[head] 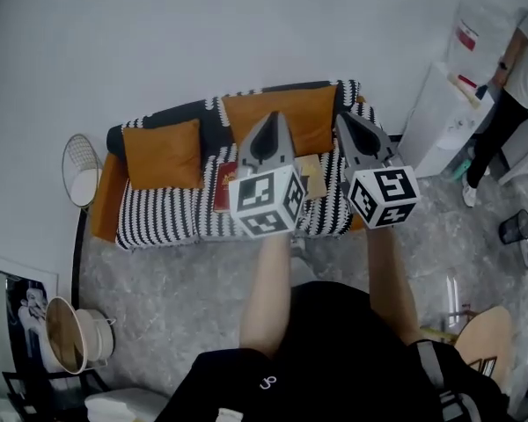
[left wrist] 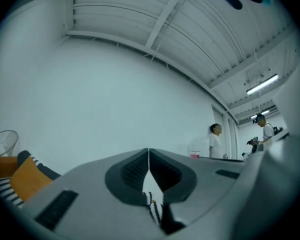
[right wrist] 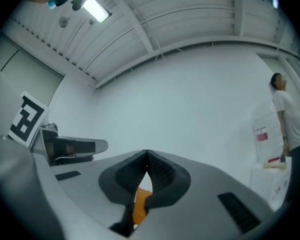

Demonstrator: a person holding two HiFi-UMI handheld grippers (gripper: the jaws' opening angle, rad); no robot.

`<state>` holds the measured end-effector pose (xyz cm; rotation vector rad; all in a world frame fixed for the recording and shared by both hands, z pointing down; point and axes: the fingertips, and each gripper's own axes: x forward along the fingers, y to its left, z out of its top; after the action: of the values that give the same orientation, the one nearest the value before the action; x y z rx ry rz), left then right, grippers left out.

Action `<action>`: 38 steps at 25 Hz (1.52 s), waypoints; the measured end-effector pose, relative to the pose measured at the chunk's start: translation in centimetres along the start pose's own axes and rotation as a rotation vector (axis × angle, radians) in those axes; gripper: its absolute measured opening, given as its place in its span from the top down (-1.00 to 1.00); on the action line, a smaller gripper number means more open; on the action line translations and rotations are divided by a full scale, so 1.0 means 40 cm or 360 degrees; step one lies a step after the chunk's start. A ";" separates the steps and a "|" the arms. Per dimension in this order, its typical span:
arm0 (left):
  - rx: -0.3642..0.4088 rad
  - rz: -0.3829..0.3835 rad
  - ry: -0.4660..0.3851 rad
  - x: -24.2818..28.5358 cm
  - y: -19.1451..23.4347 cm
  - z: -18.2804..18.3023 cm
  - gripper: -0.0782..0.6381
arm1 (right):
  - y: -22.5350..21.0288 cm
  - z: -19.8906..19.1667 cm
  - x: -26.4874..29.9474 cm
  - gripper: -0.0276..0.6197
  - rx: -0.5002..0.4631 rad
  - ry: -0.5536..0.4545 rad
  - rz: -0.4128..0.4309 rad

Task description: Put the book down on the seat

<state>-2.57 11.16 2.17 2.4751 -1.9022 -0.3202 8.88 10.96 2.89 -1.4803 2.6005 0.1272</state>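
Striped sofa seat (head: 158, 216) lies below my two claws. My left claw (head: 270, 120) and right claw (head: 342, 120) are pinched shut, holding nothing. I see the red book (head: 224, 187) flat on the seat, just left of my left claw, the nearer one, its long side pointing away from me.

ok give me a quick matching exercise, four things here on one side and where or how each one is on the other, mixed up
1 red book
2 left cushion
3 right gripper
4 wire basket

a jaws shut, nothing held
b beside the sofa's end
c flat on the striped seat
d propped against the backrest

Pairs: 1-c, 2-d, 3-a, 4-b
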 end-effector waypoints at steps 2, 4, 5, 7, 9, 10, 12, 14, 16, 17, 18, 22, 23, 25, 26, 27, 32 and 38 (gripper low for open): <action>0.0053 0.0000 -0.0030 -0.019 -0.010 0.033 0.74 | 0.004 0.035 -0.012 0.88 0.0000 -0.0030 -0.0013; 0.0097 0.0005 -0.0061 -0.038 -0.013 0.065 0.74 | 0.008 0.062 -0.022 0.88 -0.0005 -0.0046 -0.0027; 0.0107 0.0009 -0.0076 -0.046 -0.014 0.079 0.74 | 0.010 0.073 -0.026 0.88 -0.0008 -0.0053 -0.0028; 0.0114 0.0015 -0.0098 -0.060 -0.015 0.102 0.74 | 0.020 0.091 -0.031 0.88 -0.0016 -0.0065 -0.0016; 0.0119 0.0020 -0.0106 -0.073 -0.015 0.116 0.74 | 0.033 0.101 -0.035 0.88 -0.0019 -0.0074 -0.0003; 0.0124 0.0021 -0.0110 -0.079 -0.014 0.122 0.74 | 0.040 0.104 -0.036 0.88 -0.0019 -0.0077 0.0002; 0.0144 0.0022 -0.0123 -0.081 -0.009 0.133 0.74 | 0.054 0.107 -0.028 0.88 -0.0029 -0.0082 0.0011; 0.0172 0.0016 -0.0127 -0.074 -0.003 0.140 0.74 | 0.063 0.109 -0.016 0.88 -0.0037 -0.0083 0.0011; 0.0192 -0.0002 -0.0116 -0.061 -0.003 0.141 0.74 | 0.061 0.114 -0.001 0.88 -0.0028 -0.0085 0.0000; 0.0199 -0.0013 -0.0106 -0.053 -0.004 0.141 0.74 | 0.057 0.118 0.009 0.88 -0.0018 -0.0082 -0.0008; 0.0204 -0.0020 -0.0092 -0.047 -0.005 0.139 0.74 | 0.055 0.120 0.018 0.88 -0.0003 -0.0073 -0.0014; 0.0219 -0.0040 -0.0014 -0.035 -0.004 0.110 0.74 | 0.081 0.083 0.033 0.88 0.0023 0.0009 0.0014; 0.0221 -0.0048 0.0007 -0.031 -0.006 0.099 0.74 | 0.085 0.065 0.035 0.88 0.0021 0.0039 0.0017; 0.0217 -0.0058 0.0042 -0.028 -0.013 0.067 0.74 | 0.080 0.031 0.032 0.88 0.0016 0.0094 0.0005; 0.0212 -0.0062 0.0061 -0.027 -0.017 0.049 0.74 | 0.073 0.018 0.027 0.88 0.0016 0.0112 -0.0005; 0.0208 -0.0065 0.0079 -0.027 -0.023 0.032 0.74 | 0.065 0.009 0.020 0.88 0.0016 0.0126 -0.0015; 0.0202 -0.0096 0.0115 -0.020 -0.073 -0.001 0.74 | 0.013 -0.014 -0.019 0.88 0.0012 0.0176 -0.0052; 0.0218 -0.0111 0.0122 -0.013 -0.109 -0.001 0.74 | -0.015 -0.017 -0.037 0.88 0.0025 0.0173 -0.0049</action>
<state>1.50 12.80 1.75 2.6018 -1.8713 -0.0965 10.09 11.81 3.81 -1.5629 2.6540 0.0235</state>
